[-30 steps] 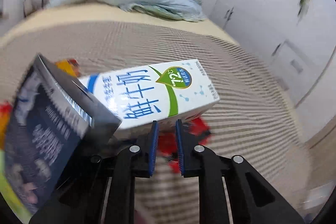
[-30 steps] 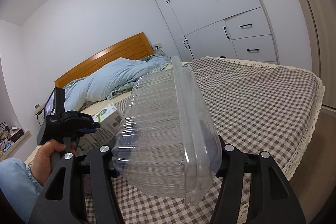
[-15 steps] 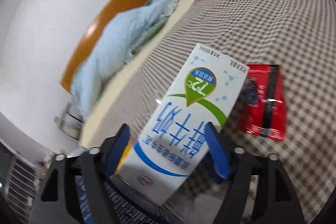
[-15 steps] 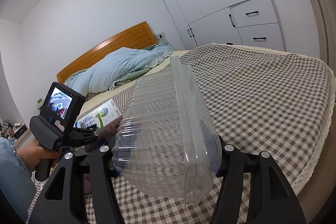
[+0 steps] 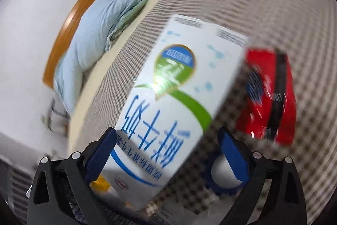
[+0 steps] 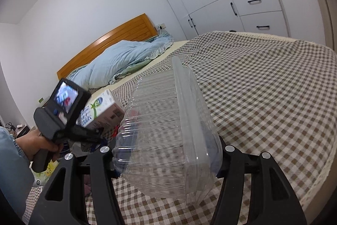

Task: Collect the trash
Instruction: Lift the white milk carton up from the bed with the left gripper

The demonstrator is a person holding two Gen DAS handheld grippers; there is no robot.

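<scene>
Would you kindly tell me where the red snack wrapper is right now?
In the left wrist view, the flat red snack wrapper lies on the checked bedspread, right of the white milk carton.

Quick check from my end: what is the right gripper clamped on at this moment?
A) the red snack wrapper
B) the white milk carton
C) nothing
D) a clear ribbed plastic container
D: in the right wrist view the right gripper has both fingers pressed against the sides of the clear plastic container, while the milk carton sits at the left gripper.
</scene>
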